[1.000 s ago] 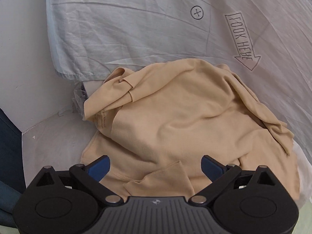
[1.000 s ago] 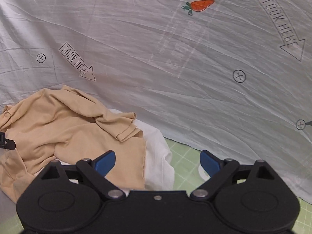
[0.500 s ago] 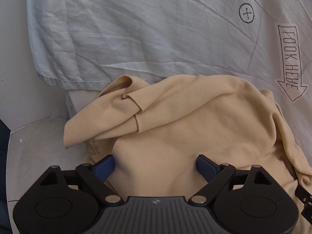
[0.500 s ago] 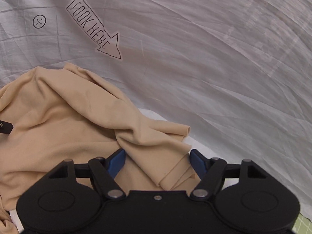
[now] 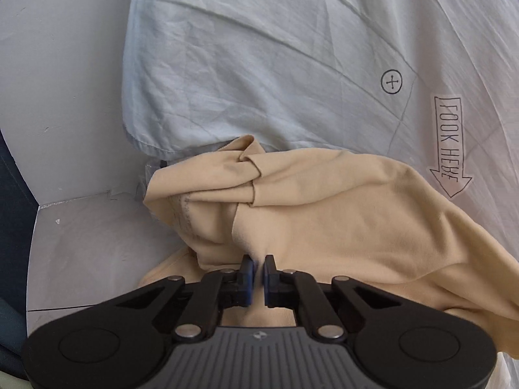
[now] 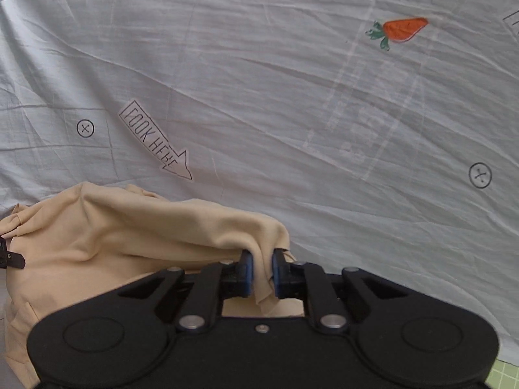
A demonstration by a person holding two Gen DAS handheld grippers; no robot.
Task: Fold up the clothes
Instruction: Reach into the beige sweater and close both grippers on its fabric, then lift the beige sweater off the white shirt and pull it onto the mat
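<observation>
A: How do the claws stand?

B: The left claw (image 5: 257, 264) is clenched on a pinch of the tan shirt (image 5: 340, 214); its blue pads (image 5: 248, 267) are nearly together with a thin fold between them. The right claw (image 6: 259, 264) is closing, and a thicker bunch of the same shirt hangs between its pads (image 6: 247, 267), which press on it from both sides.

A: What differs from a second ago?

B: Both claws stood wide then, clear of the cloth. Half a second ago they straddled it. Now each grips it, and the shirt is drawn up into a ridge at each claw.

A: Where does the shirt lie?

B: Crumpled at the near edge of the sheet (image 6: 259, 81). In the left view it fills the lower middle and runs off toward 4 o'clock. In the right view it sits from 9 to 6 o'clock.

A: And the surface and the room?

B: The pale sheet covers the surface. It carries an arrow (image 6: 155, 144) reading "LOOK HERE" at 10 o'clock of the right claw, circled crosses (image 6: 85, 128), and a carrot (image 6: 400, 29) at 1 o'clock. In the left view a white wall (image 5: 61, 97) stands at 10 o'clock. A green mat (image 6: 506, 374) shows at the right view's 4 o'clock corner.
</observation>
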